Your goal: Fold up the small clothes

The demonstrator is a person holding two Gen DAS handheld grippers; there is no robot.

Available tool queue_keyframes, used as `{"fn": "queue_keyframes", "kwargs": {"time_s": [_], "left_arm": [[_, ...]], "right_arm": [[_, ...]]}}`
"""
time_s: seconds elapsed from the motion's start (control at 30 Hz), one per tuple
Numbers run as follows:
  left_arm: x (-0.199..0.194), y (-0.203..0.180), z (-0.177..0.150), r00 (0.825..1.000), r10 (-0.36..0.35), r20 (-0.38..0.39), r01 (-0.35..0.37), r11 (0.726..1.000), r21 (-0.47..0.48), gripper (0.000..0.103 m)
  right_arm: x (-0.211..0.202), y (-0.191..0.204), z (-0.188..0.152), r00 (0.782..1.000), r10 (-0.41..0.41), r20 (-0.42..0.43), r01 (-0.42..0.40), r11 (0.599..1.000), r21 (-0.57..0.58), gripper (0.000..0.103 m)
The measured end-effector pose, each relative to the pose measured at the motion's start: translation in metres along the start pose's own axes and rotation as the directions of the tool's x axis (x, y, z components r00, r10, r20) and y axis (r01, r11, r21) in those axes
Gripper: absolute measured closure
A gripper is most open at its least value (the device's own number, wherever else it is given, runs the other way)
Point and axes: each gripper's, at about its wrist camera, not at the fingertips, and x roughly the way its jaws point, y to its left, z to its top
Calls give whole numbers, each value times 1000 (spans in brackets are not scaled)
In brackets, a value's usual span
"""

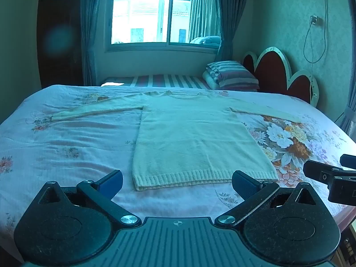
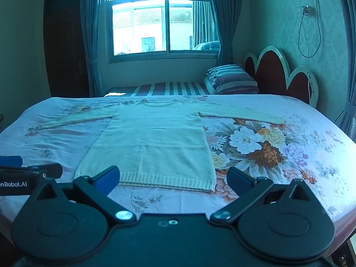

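Left gripper (image 2: pixel 13 173), marked "enRobot.AI", and right gripper (image 2: pixel 173 180), jaws apart, face the sweater (image 2: pixel 153 142).

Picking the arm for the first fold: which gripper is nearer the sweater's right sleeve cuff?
Right. The right gripper hangs open over the sweater's hem, toward the cuff side; the left gripper sits farther left, also open.
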Motion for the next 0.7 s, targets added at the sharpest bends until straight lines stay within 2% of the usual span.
{"fn": "queue_keyframes", "kwargs": {"time_s": [0.7], "left_arm": [[2, -4, -1, 1000, 1, -4, -1, 1000, 4, 0]], "right_arm": [[3, -2, -1, 1000, 0, -2, 0, 1000, -2, 0]]}}
